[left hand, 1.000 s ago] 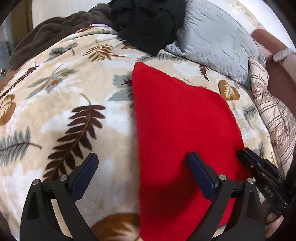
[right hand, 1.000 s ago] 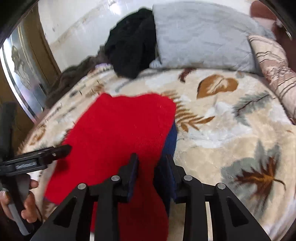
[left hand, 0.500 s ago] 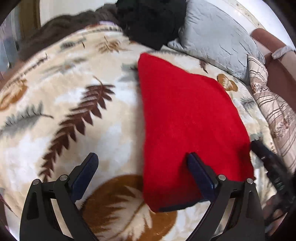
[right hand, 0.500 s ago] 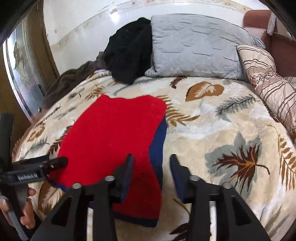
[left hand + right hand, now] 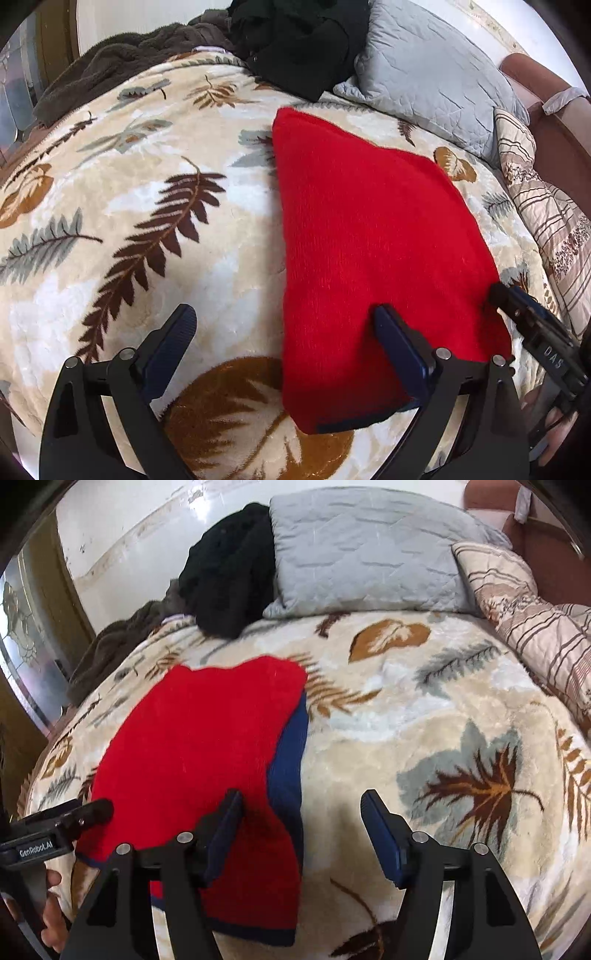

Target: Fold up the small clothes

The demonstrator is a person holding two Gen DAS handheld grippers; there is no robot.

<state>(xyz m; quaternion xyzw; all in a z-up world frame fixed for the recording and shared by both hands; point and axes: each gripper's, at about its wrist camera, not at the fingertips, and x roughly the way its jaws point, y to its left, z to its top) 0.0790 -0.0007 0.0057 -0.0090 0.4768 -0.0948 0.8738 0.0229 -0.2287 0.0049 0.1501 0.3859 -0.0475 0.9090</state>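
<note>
- Leaf-print blanket point(image 5: 155, 206) across the whole bed, cream with brown and grey fern leaves; edges cut off by the round lens in both wrist views.
- Grey quilted pillow point(image 5: 365, 550) at the head of the bed, as a second ago; striped pillow point(image 5: 517, 602) beside it, right part out of frame.
- Black clothes heap point(image 5: 295, 40) leaning on the grey pillow, top cut off in the left wrist view; brown throw point(image 5: 110, 70) next to it, folds hard to make out.
- Red garment point(image 5: 369, 236) flat on the blanket near the front edge of the bed, folded over, navy trim point(image 5: 291, 753) showing along one side and at the near hem; what lies under the top layer hidden. More of the near hem visible than a second ago.
- Left gripper point(image 5: 284, 328) spread wide, nothing clamped: one finger over the bare blanket, the other over the garment's near corner, whether touching the cloth not clear. Same spread as a second ago.
- Right gripper point(image 5: 301, 812) opening, much wider than a second ago, when nearly closed at the cloth edge; now one finger over the red cloth, the other over bare blanket, navy edge between them, not pinched.
- Part of a hand point(image 5: 51, 915) on the left gripper's handle, mostly cut off at the frame edge.
</note>
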